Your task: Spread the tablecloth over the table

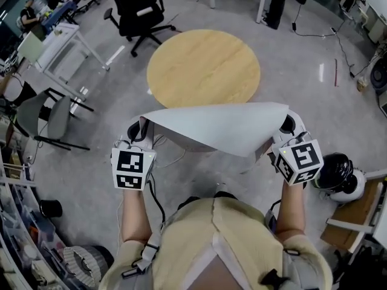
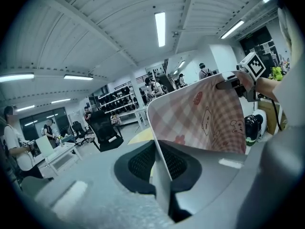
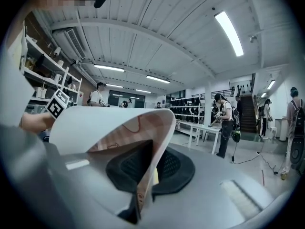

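I hold the tablecloth (image 1: 221, 127) stretched between both grippers, in the air in front of my chest. Its pale backing faces up in the head view; the left gripper view shows its pink checked side with little bears (image 2: 205, 118). My left gripper (image 1: 141, 132) is shut on the cloth's left corner, and my right gripper (image 1: 284, 125) is shut on the right corner. In the right gripper view the cloth (image 3: 112, 128) curls over from between the jaws. The round wooden table (image 1: 203, 67) stands just beyond the cloth, its top bare.
A black office chair (image 1: 138, 11) stands behind the table at the left. A white desk (image 1: 57, 44) and a grey chair (image 1: 51, 121) are at the far left. A black-and-white machine (image 1: 340, 174) sits on the floor by my right. People stand in the background.
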The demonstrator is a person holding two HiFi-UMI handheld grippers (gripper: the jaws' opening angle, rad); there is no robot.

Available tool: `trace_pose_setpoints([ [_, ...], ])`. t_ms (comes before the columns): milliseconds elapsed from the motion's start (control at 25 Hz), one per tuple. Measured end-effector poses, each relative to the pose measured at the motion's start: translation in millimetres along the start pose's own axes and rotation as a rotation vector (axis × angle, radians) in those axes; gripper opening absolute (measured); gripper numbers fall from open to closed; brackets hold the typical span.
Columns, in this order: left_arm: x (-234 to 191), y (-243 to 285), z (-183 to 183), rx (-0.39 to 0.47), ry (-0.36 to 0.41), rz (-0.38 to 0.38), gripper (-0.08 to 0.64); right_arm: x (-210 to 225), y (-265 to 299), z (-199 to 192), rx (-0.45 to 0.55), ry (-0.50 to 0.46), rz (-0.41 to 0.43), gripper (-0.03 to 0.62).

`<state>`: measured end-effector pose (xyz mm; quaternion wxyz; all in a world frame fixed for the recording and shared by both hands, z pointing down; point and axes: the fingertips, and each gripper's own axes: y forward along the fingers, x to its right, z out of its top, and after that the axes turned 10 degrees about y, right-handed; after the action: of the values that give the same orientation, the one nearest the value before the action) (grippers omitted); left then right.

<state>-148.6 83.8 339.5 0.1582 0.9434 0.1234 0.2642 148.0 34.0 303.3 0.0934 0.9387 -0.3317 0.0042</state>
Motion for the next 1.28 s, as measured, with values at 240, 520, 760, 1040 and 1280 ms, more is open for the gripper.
trace_pose_setpoints([
  [240,-15,38,26,-0.004,0.029,0.022,0.006,34,29,15,0.017,0.011,0.005,0.009],
  [520,-62,89,33,-0.002,0.069,0.025,0.006,47,88,33,0.012,-0.008,-0.009,0.009],
  [760,-97,141,37,0.014,0.078,-0.011,0.006,61,135,51,-0.020,-0.055,-0.035,0.009],
  [1040,-129,195,32,0.033,0.091,-0.062,0.006,79,192,60,-0.023,-0.062,-0.086,0.009],
  [1280,-163,235,41,0.044,0.130,-0.084,0.006,92,235,74,-0.010,-0.071,-0.105,0.010],
])
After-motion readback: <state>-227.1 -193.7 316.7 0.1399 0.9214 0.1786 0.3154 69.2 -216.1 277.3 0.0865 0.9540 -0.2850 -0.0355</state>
